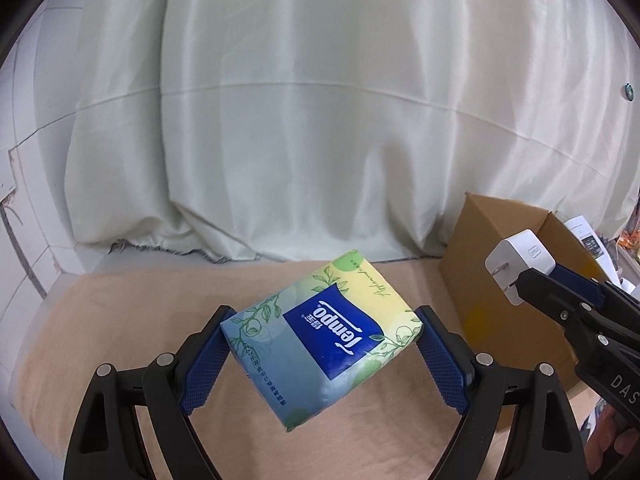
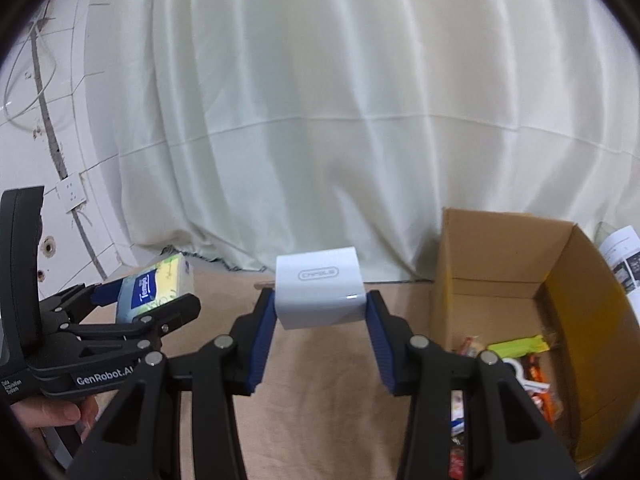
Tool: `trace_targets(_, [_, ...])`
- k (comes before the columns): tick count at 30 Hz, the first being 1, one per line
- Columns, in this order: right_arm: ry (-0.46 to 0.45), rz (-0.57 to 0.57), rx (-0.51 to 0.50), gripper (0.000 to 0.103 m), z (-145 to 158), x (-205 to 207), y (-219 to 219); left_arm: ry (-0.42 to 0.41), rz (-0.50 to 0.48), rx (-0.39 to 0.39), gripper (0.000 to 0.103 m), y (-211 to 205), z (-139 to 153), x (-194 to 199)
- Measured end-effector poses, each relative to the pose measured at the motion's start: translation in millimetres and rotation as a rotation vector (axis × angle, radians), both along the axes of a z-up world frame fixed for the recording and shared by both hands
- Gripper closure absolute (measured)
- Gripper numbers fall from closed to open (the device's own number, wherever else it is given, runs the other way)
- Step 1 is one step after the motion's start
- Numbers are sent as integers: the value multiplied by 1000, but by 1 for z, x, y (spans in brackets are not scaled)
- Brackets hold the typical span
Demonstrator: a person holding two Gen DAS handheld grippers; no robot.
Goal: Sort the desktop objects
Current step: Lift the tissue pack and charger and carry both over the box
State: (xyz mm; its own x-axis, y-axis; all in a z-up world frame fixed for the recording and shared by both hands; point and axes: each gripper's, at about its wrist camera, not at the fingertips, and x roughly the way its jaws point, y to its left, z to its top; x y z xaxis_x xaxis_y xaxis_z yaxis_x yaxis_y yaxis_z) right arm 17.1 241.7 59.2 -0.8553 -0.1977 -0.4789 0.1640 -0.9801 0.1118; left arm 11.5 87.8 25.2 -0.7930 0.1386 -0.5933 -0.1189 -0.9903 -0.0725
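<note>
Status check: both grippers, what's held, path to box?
Left gripper shut on tissue pack. Right gripper shut on charger. Cardboard box open, nothing blocking.

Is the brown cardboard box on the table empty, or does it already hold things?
Not empty. The brown cardboard box stands open-topped, and the right wrist view shows colourful snack packets lying on its floor.

Tempo tissue pack (image 1: 324,340) tilted, held mid-air; white charger (image 2: 320,294) held upright, prongs prob. leftward.
</note>
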Motion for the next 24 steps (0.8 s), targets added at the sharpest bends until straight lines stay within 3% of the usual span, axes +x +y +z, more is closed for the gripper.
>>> trace_targets(13, [39, -211, 5, 54, 24, 14, 98, 63, -206, 18, 14, 111, 38, -22])
trace_targets(24, [8, -375, 12, 54, 16, 34, 166, 69, -382, 3, 14, 197, 43, -26])
